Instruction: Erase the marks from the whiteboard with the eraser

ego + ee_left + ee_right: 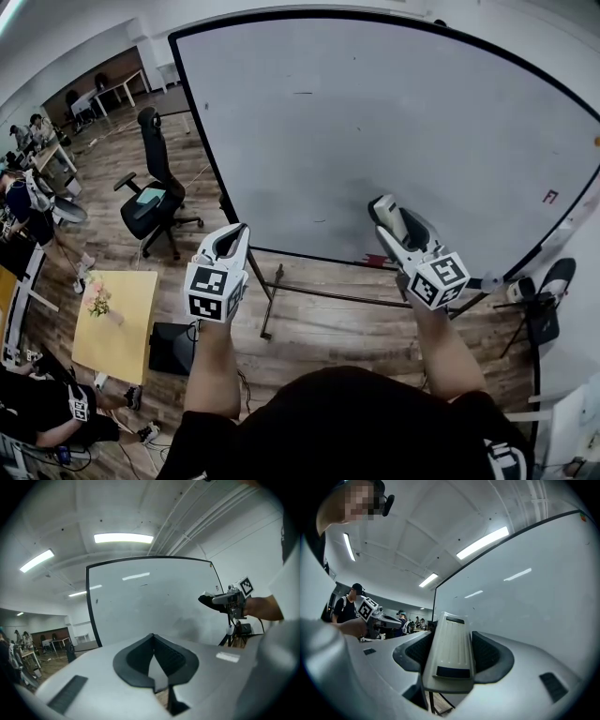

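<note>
The big whiteboard [403, 131] stands in front of me, mostly blank. It carries a short dark dash [302, 93] near the top and a small red mark [550, 197] at the right edge. My right gripper [387, 214] is held before the board's lower part, shut on a pale grey eraser [450, 648] that sticks out between its jaws. The left gripper [232, 240] hovers at the board's lower left corner, shut and empty, its pads [153, 641] meeting at the tip. In the left gripper view the board [154, 602] fills the middle and the right gripper [216, 600] shows at right.
The board's stand legs [269, 302] reach out over the wood floor. A black office chair [150, 192] stands left of the board, with a yellow table [117, 323] and a black box [173, 347] nearer me. People sit at the far left. A black stool [548, 291] is at right.
</note>
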The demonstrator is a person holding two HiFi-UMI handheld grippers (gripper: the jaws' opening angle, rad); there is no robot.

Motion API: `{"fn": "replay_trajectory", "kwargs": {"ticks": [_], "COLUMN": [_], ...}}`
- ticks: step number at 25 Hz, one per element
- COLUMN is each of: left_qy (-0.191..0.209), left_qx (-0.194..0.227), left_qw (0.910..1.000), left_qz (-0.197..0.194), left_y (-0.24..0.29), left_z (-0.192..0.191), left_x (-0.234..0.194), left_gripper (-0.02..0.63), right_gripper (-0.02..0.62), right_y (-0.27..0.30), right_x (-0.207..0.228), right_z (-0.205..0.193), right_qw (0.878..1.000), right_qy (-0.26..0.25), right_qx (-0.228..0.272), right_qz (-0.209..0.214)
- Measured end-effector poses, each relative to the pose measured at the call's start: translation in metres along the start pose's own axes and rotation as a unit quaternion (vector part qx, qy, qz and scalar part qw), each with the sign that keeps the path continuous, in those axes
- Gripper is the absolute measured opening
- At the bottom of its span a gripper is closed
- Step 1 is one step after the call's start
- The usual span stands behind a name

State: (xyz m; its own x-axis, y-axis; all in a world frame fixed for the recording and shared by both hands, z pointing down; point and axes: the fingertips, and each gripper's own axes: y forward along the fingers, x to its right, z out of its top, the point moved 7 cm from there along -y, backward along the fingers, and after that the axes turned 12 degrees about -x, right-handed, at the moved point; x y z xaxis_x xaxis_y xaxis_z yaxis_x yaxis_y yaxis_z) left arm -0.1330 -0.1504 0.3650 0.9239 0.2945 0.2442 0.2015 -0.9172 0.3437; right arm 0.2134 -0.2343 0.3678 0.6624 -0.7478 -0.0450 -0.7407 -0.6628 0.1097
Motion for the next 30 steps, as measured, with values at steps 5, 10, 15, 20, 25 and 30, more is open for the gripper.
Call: {"fn": "replay_trajectory", "kwargs": {"ticks": [5, 10, 15, 20, 25, 30], "left_qy": [-0.022, -0.027, -0.026, -0.026, -0.025, -0.015], "left_qx": [0.012, 0.014, 0.014, 0.01, 0.013, 0.015], "left_qw": [0.9996, 0.9995, 0.9996, 0.9996, 0.9996, 0.9996], "left_qz": [-0.009, -0.005, -0.004, -0.002, -0.007, -0.018], "left_y": [-0.002, -0.007, -0.014, -0.016, -0.009, 0.004], "left_z": [0.0, -0.002, -0.003, -0.005, -0.004, 0.001], "left_x": [0.004, 0.004, 0.004, 0.0, -0.009, -0.019], "left_gripper": [0.011, 0.011, 0.011, 0.011, 0.011, 0.011], "right_gripper": [0.259, 0.259, 0.259, 0.258, 0.258, 0.258], "right_y": [0.003, 0.001, 0.001, 0.003, 0.01, 0.02], "right_x": [0.0, -0.004, -0.007, -0.011, -0.009, -0.006], "right_z": [0.004, 0.004, 0.008, 0.009, 0.009, 0.011], "right_qw": [1.0, 1.0, 1.0, 1.0, 1.0, 0.999], "right_qy": [-0.008, -0.014, -0.017, -0.02, -0.021, -0.021], "right_qx": [0.002, 0.0, 0.005, 0.007, 0.001, -0.005], "right_qz": [0.008, 0.011, 0.009, 0.002, -0.017, -0.03]}}
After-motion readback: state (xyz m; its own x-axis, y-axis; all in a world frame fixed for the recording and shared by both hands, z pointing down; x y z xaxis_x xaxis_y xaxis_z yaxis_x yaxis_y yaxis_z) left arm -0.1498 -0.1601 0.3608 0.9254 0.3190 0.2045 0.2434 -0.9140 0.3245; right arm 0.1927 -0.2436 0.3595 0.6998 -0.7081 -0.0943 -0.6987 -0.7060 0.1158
